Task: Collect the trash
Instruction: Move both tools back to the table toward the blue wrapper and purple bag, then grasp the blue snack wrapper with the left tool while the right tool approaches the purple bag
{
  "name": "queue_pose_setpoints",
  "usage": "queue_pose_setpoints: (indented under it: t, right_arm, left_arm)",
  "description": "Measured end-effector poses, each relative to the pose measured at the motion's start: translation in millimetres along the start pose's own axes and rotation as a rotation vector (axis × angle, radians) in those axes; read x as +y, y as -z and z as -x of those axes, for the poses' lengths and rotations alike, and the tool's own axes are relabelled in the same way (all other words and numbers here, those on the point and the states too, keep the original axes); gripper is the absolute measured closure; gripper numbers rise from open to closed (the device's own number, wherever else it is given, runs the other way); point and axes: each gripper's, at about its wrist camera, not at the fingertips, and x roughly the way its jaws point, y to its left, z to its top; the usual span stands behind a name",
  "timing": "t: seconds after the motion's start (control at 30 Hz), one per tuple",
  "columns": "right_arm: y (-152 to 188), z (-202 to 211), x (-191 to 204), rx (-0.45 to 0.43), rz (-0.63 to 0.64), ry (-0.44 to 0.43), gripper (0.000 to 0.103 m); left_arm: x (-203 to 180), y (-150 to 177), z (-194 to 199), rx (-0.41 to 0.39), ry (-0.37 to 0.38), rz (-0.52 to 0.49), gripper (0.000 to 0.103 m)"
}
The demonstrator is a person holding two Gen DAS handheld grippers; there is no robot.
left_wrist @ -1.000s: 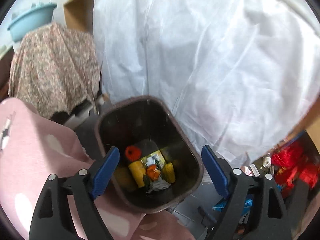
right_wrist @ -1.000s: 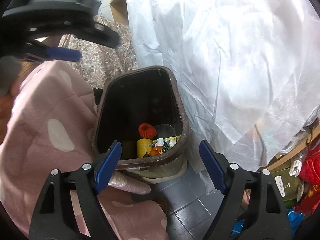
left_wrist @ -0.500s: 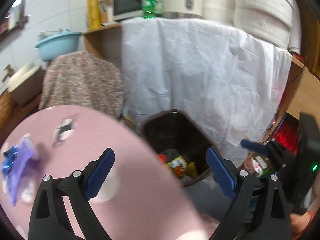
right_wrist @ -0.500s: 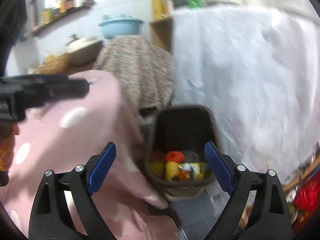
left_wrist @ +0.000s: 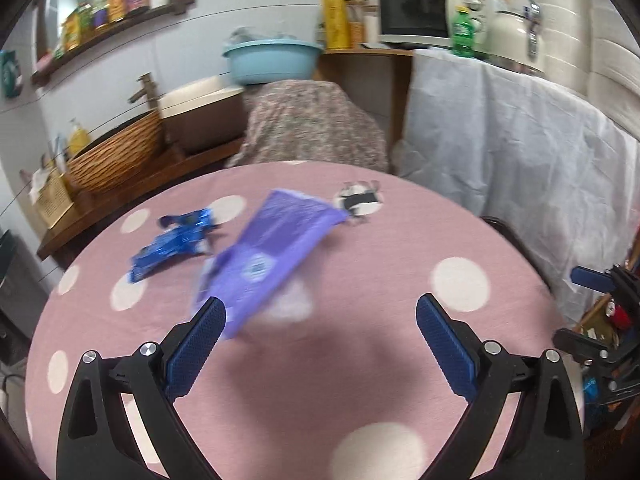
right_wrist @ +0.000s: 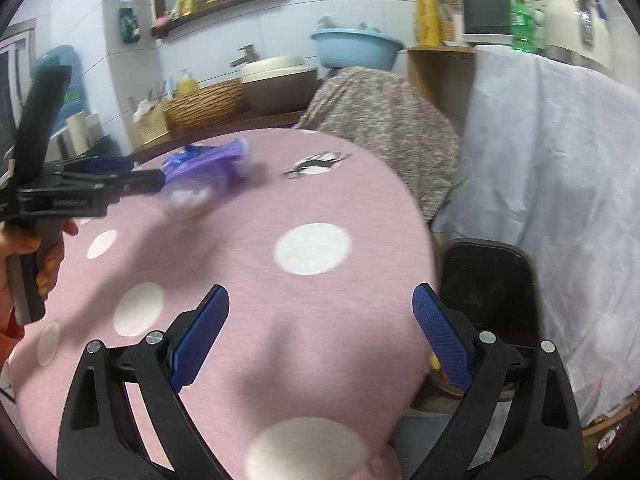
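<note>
left wrist view, going from the left: a wooden counter holds a woven basket [left_wrist: 120, 152] and a brown basin [left_wrist: 204, 116]. in front of it is a round table under a pink cloth [left_wrist: 320, 380] with white dots. on the cloth lies a crumpled blue wrapper [left_wrist: 172, 246], and just to its right a larger purple packet [left_wrist: 272, 256], blurred, running from the left fingertip up toward a small torn white-and-black scrap [left_wrist: 360, 202] near the far edge. the packet's near end lies just beside the left pad; whether they touch cannot be told. the left gripper [left_wrist: 320, 320] stands wide apart and holds nothing; its jaws have just been opening, with only bare cloth between them. past the table's right edge the dark rim of the bin [left_wrist: 516, 240] shows, and beyond it a white sheet [left_wrist: 520, 140] hangs over a counter. the other tool pokes in at the far right.

right wrist view: at the left a hand [right_wrist: 28, 264] grips the left tool's handle, its fingers pointing toward the purple packet [right_wrist: 204, 164]. the scrap [right_wrist: 320, 162] lies further right on the cloth. the right gripper [right_wrist: 320, 312] is spread wide and empty, over the table's near edge; its jaws have just been opening too. the bin [right_wrist: 488, 280] stands on the floor just off the table's right side, behind the right finger, with the white sheet beside it.
</note>
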Motion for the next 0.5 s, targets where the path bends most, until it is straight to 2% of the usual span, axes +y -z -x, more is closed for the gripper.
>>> queue_pose_setpoints:
  t: [0.2,0.33,0.4,0.5]
  right_arm:
    - [-1,-9,27,0.023,0.042,-0.023,0.011]
    - [-4,-17,34,0.035,0.042,-0.041,0.011]
    - [-7,-20,40,0.04,0.041,-0.052,0.011]
    - [-9,-23,48,0.045,0.052,-0.052,0.011]
  left_arm:
    - [53,18,5,0.017,-0.054,0.036,0.008]
    - [70,25,4,0.025,-0.035,0.057,0.008]
    - [83,22,0,0.028,0.006,0.102,0.008]
    - [108,12,-11,0.023,-0.02,0.179,0.008]
